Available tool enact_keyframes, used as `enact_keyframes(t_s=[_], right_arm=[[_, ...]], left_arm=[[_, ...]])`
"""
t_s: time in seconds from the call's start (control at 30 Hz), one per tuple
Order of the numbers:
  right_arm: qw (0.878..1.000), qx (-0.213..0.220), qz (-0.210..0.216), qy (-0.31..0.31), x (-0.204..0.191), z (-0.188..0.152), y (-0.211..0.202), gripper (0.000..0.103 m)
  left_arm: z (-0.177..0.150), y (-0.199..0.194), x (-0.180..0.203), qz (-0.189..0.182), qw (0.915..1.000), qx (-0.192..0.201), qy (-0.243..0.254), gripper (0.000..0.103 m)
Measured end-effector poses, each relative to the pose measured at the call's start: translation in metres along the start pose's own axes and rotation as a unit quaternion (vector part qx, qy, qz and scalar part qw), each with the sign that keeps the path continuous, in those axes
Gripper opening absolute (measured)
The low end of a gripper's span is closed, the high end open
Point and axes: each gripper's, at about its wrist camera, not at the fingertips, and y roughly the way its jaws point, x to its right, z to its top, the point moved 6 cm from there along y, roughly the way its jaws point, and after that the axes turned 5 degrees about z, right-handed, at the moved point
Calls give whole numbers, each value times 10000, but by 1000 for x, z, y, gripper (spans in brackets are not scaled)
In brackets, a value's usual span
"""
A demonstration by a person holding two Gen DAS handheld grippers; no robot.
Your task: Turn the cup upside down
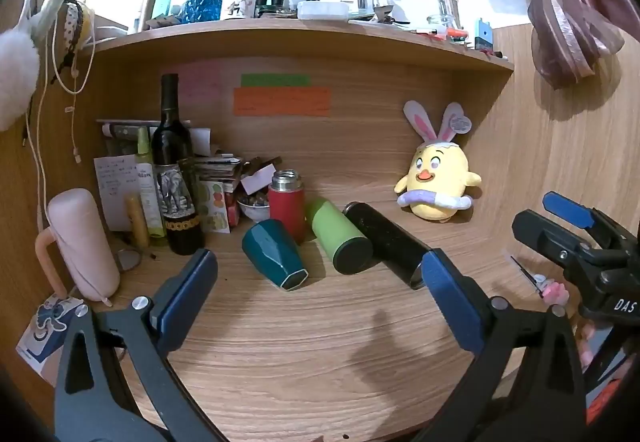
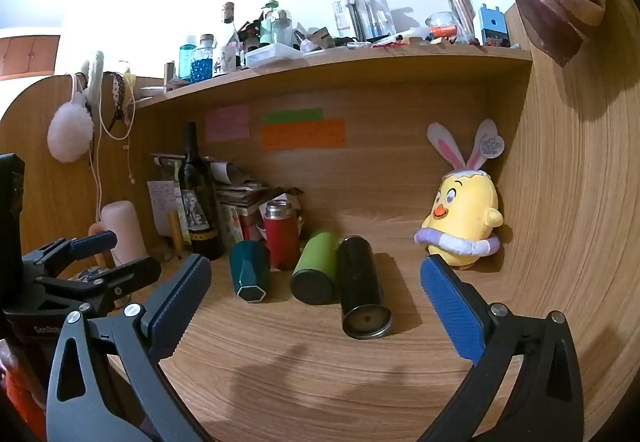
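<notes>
Three cups lie on their sides on the wooden desk, bases toward me: a teal faceted cup (image 1: 275, 253) (image 2: 249, 272), a green cup (image 1: 339, 237) (image 2: 315, 269) and a black cup (image 1: 386, 242) (image 2: 362, 286). A red flask (image 1: 286, 204) (image 2: 281, 236) stands upright behind them, its top open. My left gripper (image 1: 320, 274) is open and empty, in front of the cups. My right gripper (image 2: 316, 282) is open and empty, also short of the cups; it shows at the right edge of the left wrist view (image 1: 568, 230).
A wine bottle (image 1: 174, 170), papers and a small bowl (image 1: 254, 204) crowd the back left. A pink case (image 1: 82, 242) stands at the left. A yellow chick plush (image 1: 438, 182) sits back right by the side wall. A cluttered shelf (image 1: 304, 28) hangs above.
</notes>
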Motion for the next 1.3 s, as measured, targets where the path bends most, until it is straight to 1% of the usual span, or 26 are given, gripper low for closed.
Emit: enact_keyframes(t_s=[0.33, 0.37, 1.3], right_arm=[[10000, -12, -1, -11, 1, -2, 2, 103], [10000, -15, -3, -10, 1, -2, 2, 103], [10000, -16, -4, -3, 0, -2, 1, 103]], left_arm=[[1, 7, 0, 24, 9999, -15, -103, 103], [1, -1, -2, -9, 9999, 35, -119, 103], [7, -5, 1, 4, 9999, 82, -86, 103]])
